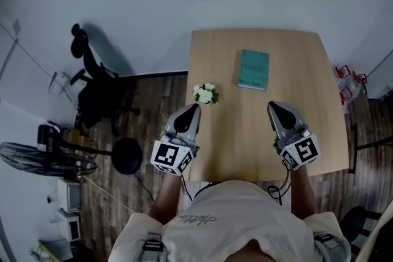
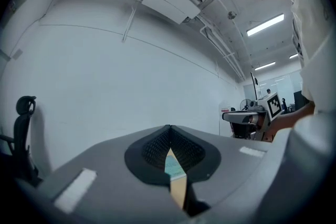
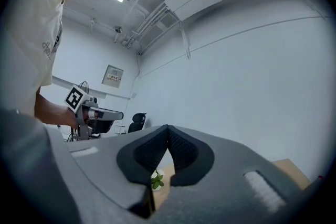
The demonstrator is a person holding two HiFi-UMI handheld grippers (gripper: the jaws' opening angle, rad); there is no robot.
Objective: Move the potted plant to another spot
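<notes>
Wooden desk, one. Left gripper and right gripper, jaws clenched on nothing, held over its near half. Teal book toward the far edge; potted plant, white-flowered, at the left edge, just beyond the left gripper.

The pale square wooden tabletop at centre frame looked smooth and matt, finely grained. The teal rectangular book had a matt cover. The dark plank floor at left showed rougher wood grain. The grey left gripper and grey right gripper had matt plastic shells, and their black pads were finely ribbed.
</notes>
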